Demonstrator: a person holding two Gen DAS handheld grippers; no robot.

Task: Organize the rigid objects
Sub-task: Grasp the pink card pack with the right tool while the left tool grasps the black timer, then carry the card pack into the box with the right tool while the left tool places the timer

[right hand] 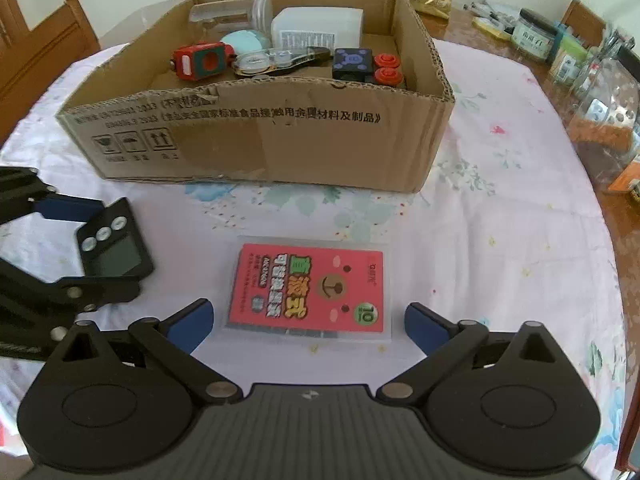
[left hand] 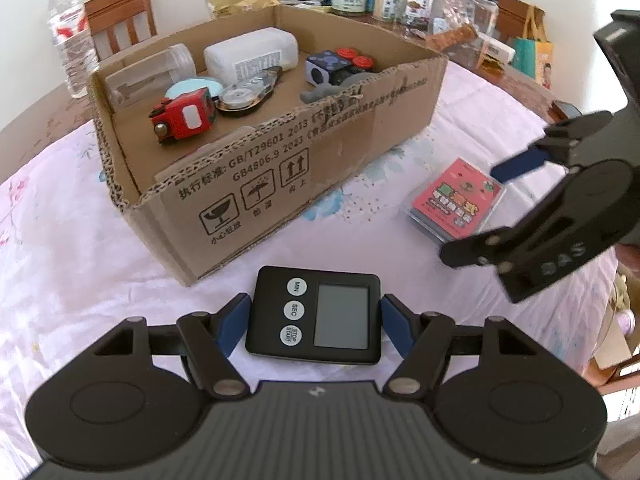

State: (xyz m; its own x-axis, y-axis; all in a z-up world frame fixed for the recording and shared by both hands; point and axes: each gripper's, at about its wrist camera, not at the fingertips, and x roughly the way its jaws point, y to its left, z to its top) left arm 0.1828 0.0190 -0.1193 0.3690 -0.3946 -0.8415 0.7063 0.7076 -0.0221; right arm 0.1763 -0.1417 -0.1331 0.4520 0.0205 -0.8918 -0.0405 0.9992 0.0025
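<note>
Left wrist view shows your left tool (left hand: 316, 314) clamped on the black timer (left hand: 314, 314) just in front of the cardboard box (left hand: 280, 168), a light, stiff, smooth-sided thing best held by its short edges, while your right tool (right hand: 308, 322) stands spread wide around the card pack (right hand: 310, 288).

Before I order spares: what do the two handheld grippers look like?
The left gripper and right gripper match: black ribbed bodies, round black discs at each side, black linkage arms with silver rivets, and blue fingertip pads. Raised lettering marks the right one's disc. No cables or sleeves show.
</note>
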